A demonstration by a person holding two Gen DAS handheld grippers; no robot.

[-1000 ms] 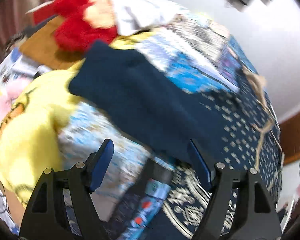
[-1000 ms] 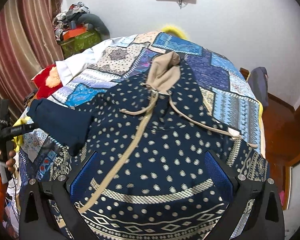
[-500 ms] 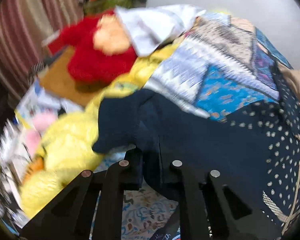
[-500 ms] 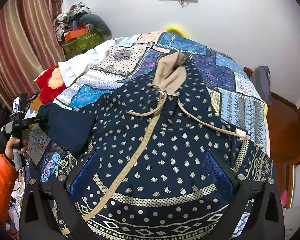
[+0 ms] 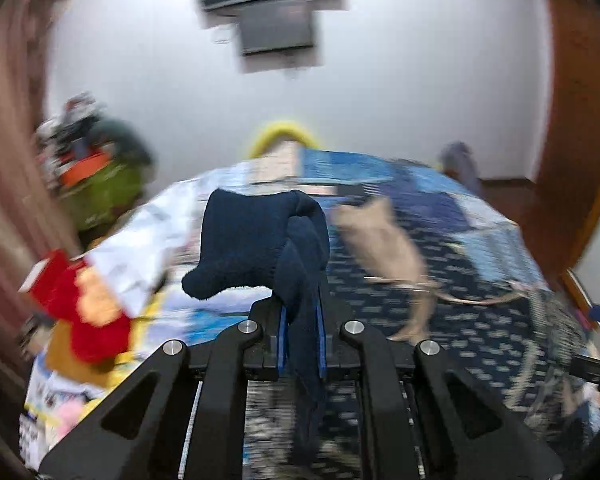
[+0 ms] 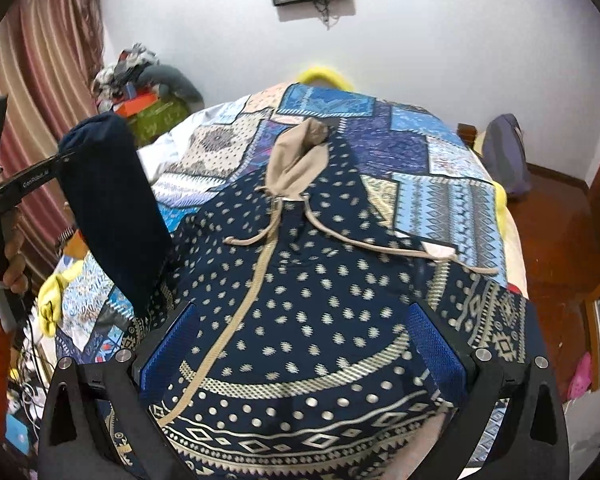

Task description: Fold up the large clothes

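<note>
We record one navy hoodie (image 6: 300, 300) with pale dots, lying face up on the patchwork bedspread (image 6: 440, 168), its beige-lined hood (image 6: 300, 160) far ahead of the right fingers and its patterned hem between them. The right gripper (image 6: 300, 354) stands wide open over that hem, its blue pads apart and pressing on nothing. The left gripper (image 5: 299, 334) has its pads clamped tight on the plain navy sleeve (image 5: 260, 240), having just closed on it; the cuff is lifted clear of the bed and flops over just ahead of its fingers. A red plush toy (image 5: 88, 312) lies to their left.
</note>
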